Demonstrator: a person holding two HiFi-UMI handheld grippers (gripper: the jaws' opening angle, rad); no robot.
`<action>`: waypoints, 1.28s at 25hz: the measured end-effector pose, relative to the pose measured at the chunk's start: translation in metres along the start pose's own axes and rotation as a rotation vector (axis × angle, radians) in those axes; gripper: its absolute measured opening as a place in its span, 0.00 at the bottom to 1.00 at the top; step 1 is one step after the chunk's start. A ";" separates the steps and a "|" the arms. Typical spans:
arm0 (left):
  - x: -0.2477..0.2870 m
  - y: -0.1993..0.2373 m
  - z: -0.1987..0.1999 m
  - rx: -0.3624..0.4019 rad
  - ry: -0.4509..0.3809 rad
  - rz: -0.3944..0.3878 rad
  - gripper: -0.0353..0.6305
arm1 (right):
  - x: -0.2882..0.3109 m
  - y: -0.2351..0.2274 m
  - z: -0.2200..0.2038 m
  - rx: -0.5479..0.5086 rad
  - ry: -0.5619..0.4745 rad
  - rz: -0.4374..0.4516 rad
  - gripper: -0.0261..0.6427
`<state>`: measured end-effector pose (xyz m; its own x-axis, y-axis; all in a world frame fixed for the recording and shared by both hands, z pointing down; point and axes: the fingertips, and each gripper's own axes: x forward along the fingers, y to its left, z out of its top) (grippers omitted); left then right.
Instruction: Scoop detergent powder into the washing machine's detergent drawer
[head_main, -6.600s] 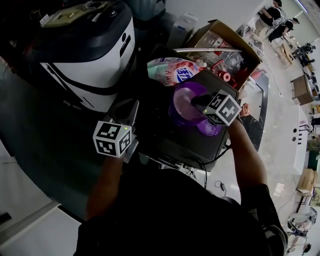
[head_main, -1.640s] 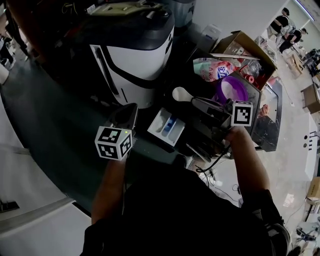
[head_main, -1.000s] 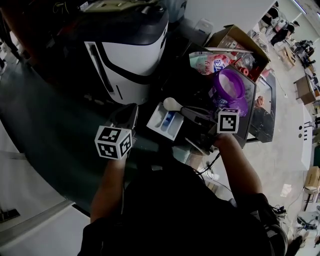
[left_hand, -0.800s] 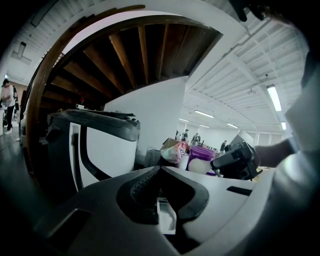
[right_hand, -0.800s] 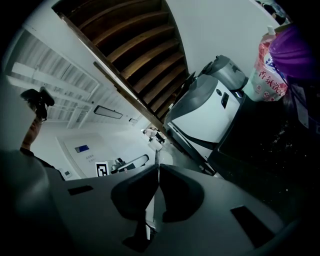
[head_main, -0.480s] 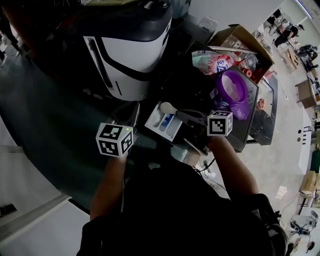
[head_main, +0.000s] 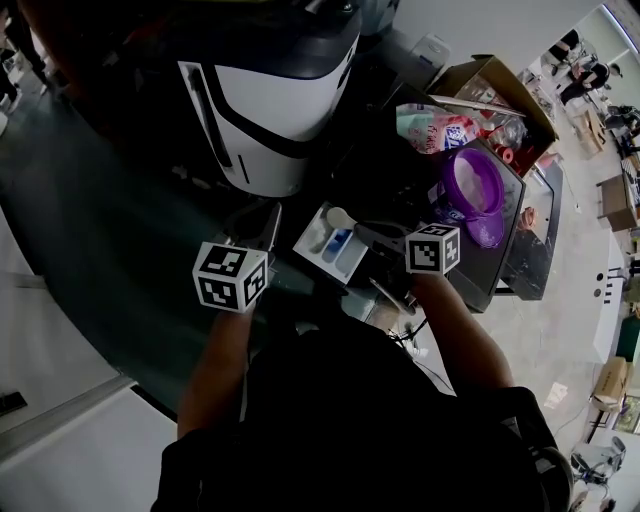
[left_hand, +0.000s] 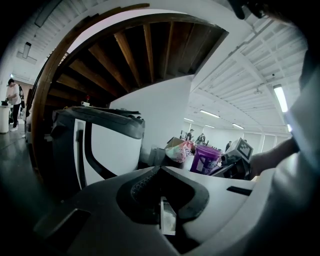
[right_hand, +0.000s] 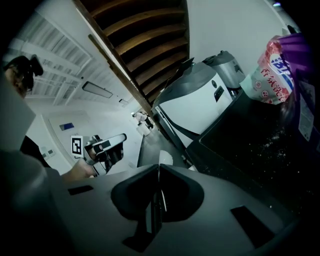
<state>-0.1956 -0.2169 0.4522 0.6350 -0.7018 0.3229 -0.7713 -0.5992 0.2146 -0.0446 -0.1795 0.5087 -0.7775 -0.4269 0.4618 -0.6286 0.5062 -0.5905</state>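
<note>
My right gripper (head_main: 366, 232) is shut on the handle of a white scoop (head_main: 340, 217), whose bowl hangs over the far end of the white detergent drawer (head_main: 318, 246). The drawer is pulled out and has a blue insert. In the right gripper view the scoop's bowl (right_hand: 164, 158) shows just past the shut jaws of the right gripper (right_hand: 158, 172). My left gripper (head_main: 267, 218) is shut on nothing, left of the drawer and apart from it. The open purple detergent tub (head_main: 474, 182) stands on the dark top at the right. I cannot tell whether the scoop holds powder.
A large white and black machine (head_main: 270, 85) stands behind the drawer. A pink detergent bag (head_main: 437, 125) and an open cardboard box (head_main: 492, 82) sit behind the tub. The tub's purple lid (head_main: 488, 229) lies beside it. Cables hang below the drawer.
The right gripper has carried the scoop from the purple tub leftward to the drawer, and in the last second down closer over it. The left gripper has hardly moved.
</note>
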 end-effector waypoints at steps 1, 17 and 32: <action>-0.001 0.001 0.000 -0.001 0.000 0.003 0.06 | 0.002 -0.001 -0.002 -0.016 0.012 -0.010 0.07; -0.005 0.002 -0.009 -0.012 0.013 0.026 0.06 | 0.021 -0.027 -0.025 -0.240 0.172 -0.164 0.07; -0.003 0.009 -0.013 -0.035 0.016 0.042 0.06 | 0.040 -0.027 -0.028 -0.567 0.333 -0.245 0.07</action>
<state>-0.2047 -0.2149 0.4654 0.6012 -0.7198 0.3470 -0.7987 -0.5549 0.2328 -0.0593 -0.1894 0.5617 -0.5197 -0.3718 0.7692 -0.6282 0.7765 -0.0490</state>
